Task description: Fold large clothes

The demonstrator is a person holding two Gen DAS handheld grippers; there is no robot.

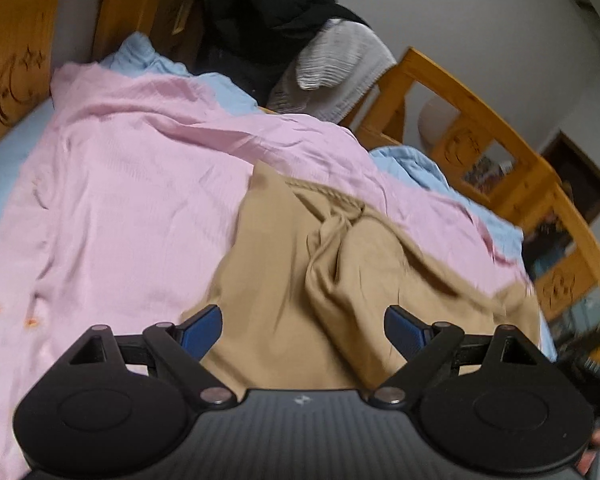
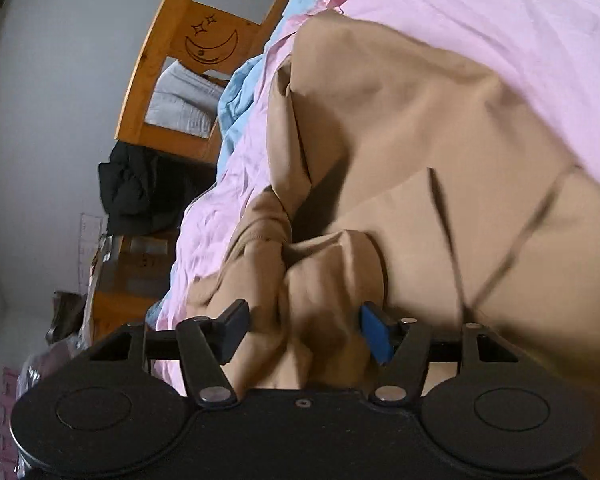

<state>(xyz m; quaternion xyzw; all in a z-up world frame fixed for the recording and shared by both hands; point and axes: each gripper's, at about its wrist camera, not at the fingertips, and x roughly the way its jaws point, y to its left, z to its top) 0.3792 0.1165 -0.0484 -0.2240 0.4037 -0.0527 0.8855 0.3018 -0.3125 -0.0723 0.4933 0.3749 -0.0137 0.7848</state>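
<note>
A tan garment point(image 1: 360, 264) lies crumpled on a pink sheet point(image 1: 140, 184), with a bunched fold running up its middle. My left gripper point(image 1: 302, 328) hovers over the garment's near edge, open wide, with nothing between its blue pads point(image 1: 202, 330). In the right wrist view the same tan garment point(image 2: 400, 120) fills the middle. My right gripper point(image 2: 306, 328) stands partly open around a thick bunch of the tan cloth. The bunch sits loosely between the fingers point(image 2: 374, 334), and I see no firm pinch.
A wooden bed rail point(image 1: 500, 136) with moon and star carvings runs along the right side and shows again point(image 2: 172, 40) at the upper left. Black clothes point(image 1: 268, 8) and a white ribbed cloth point(image 1: 340, 64) are heaped at the far end. Pale blue bedding point(image 1: 4, 168) borders the pink sheet.
</note>
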